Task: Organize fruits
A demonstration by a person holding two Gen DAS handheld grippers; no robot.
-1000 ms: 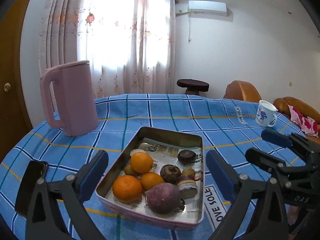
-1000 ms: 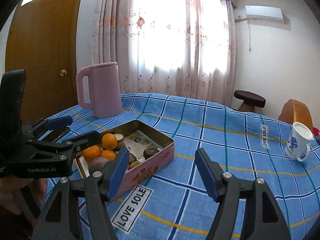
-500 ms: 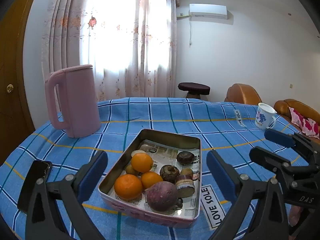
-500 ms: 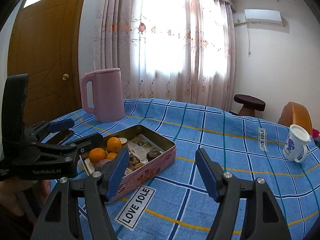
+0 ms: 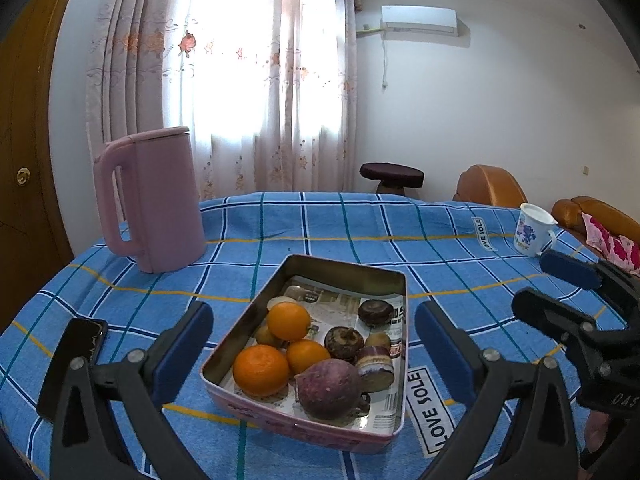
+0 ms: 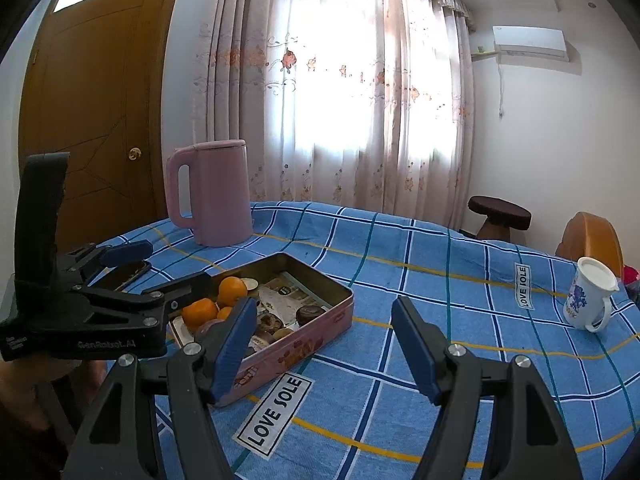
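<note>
A pink metal tin (image 5: 260, 300) lined with newspaper sits on the blue checked tablecloth; it also shows in the right wrist view (image 6: 320, 322). It holds three oranges (image 5: 261, 369), a purple sweet potato (image 5: 329, 388) and several small dark fruits (image 5: 343, 343). My left gripper (image 5: 312, 348) is open and empty, held above the near end of the tin. My right gripper (image 6: 324, 344) is open and empty, right of the tin; it shows at the right of the left wrist view (image 5: 556, 288).
A pink kettle (image 5: 154, 200) stands at the back left of the table. A black phone (image 5: 74, 360) lies at the left edge. A white mug (image 5: 532, 234) with a blue print stands at the far right. A stool (image 5: 391, 176) and brown chairs (image 5: 490, 188) stand beyond the table.
Both grippers have risen and drawn back a little, so the tin sits lower and smaller in view. Both stay open. Nothing on the table has moved.
</note>
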